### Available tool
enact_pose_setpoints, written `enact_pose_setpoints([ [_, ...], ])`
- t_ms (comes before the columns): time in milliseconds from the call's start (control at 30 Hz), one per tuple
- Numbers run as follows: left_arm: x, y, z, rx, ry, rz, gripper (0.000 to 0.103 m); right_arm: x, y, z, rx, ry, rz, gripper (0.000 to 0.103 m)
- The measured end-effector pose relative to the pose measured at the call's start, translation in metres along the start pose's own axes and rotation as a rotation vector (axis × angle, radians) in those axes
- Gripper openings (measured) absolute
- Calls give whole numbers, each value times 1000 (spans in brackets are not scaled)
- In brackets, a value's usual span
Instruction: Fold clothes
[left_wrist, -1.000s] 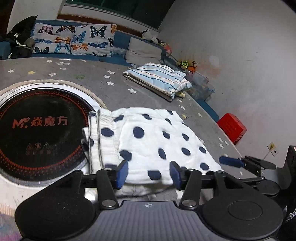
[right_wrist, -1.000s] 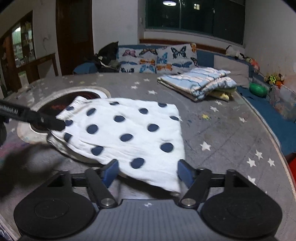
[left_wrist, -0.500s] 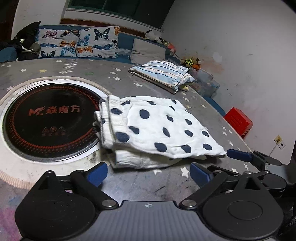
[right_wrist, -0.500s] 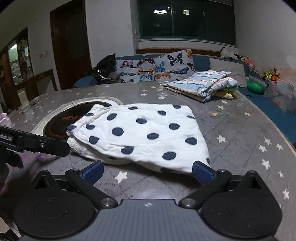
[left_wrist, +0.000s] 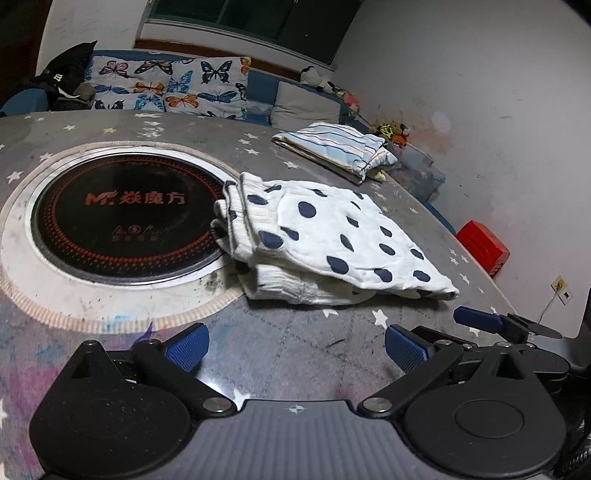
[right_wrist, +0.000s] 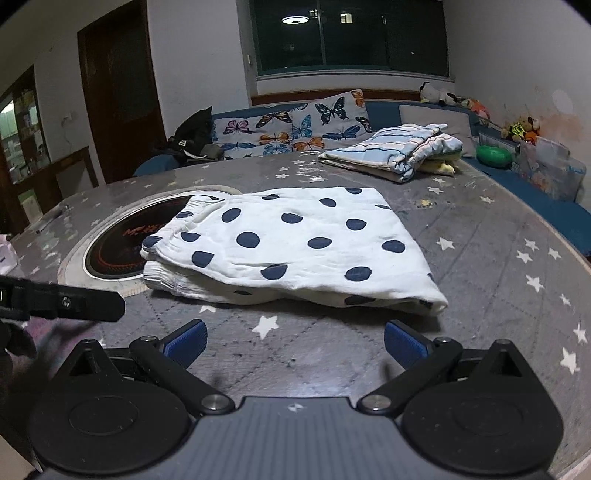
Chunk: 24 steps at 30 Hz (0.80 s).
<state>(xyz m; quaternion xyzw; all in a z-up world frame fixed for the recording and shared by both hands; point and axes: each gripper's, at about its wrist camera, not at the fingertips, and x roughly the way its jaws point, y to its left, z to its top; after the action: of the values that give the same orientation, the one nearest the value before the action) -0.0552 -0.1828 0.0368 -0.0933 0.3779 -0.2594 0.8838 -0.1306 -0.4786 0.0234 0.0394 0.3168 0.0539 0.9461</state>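
The polka-dot garment (right_wrist: 295, 247) is seen lying folded in layers on the bench (right_wrist: 498, 266), one end lapping the round inset cooktop (left_wrist: 122, 218). Both the left hand-held gripper (left_wrist: 295, 345) and the right hand-held gripper (right_wrist: 293, 343) are held just short of it, jaws spread wide, nothing gripped. A fold appears complete; whether a further fold or carrying to the striped folded pile (right_wrist: 395, 151) is called for cannot be settled.

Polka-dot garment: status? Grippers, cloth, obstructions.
Left gripper open, empty. Right gripper open, empty. Polka-dot garment folded on table, overlapping burner ring. Nothing between fingers and cloth.
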Motion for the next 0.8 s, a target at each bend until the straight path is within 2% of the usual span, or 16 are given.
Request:
enact_pose_setpoints([
  [367,-8,0,-10,25,-6,44,103,1,7,-7,55,7,-34,103],
  [800,-18,-13,-21,78,-18,15,103,-6,13,-15,74,0,-35,103],
])
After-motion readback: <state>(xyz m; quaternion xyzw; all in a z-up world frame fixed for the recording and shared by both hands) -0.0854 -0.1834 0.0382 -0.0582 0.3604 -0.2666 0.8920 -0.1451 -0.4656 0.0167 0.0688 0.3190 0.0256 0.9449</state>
